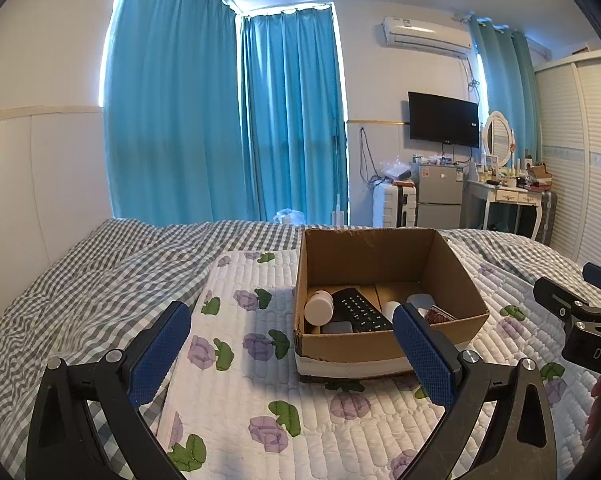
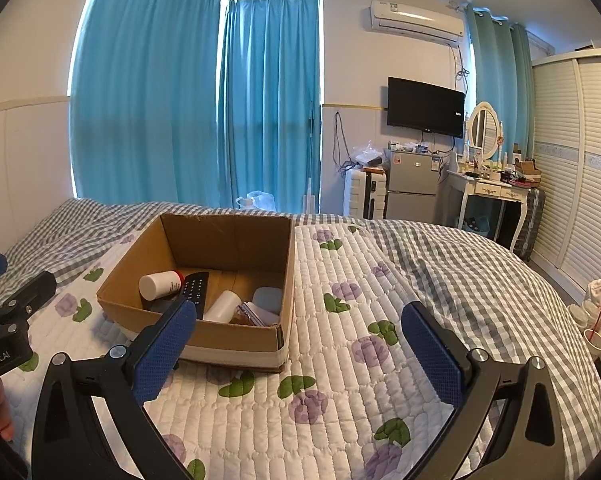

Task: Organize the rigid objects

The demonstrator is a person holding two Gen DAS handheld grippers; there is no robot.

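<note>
Cardboard box (image 1: 384, 340) sits open on the flowered quilt (image 1: 260, 400) spread over the bed, holding one black remote (image 1: 360, 312), two white bottles (image 2: 160, 284) lying on their sides and a few smaller items I cannot identify. Both the left gripper (image 1: 296, 356) and the right gripper (image 2: 300, 354) hover level just above the quilt near the box, jaws spread wide and empty.

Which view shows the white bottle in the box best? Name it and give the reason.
The right wrist view. There the white bottle lies on its side with its cap, body and red label band showing. In the left wrist view the white bottle shows mostly its round cap end, against the cardboard box wall.
</note>
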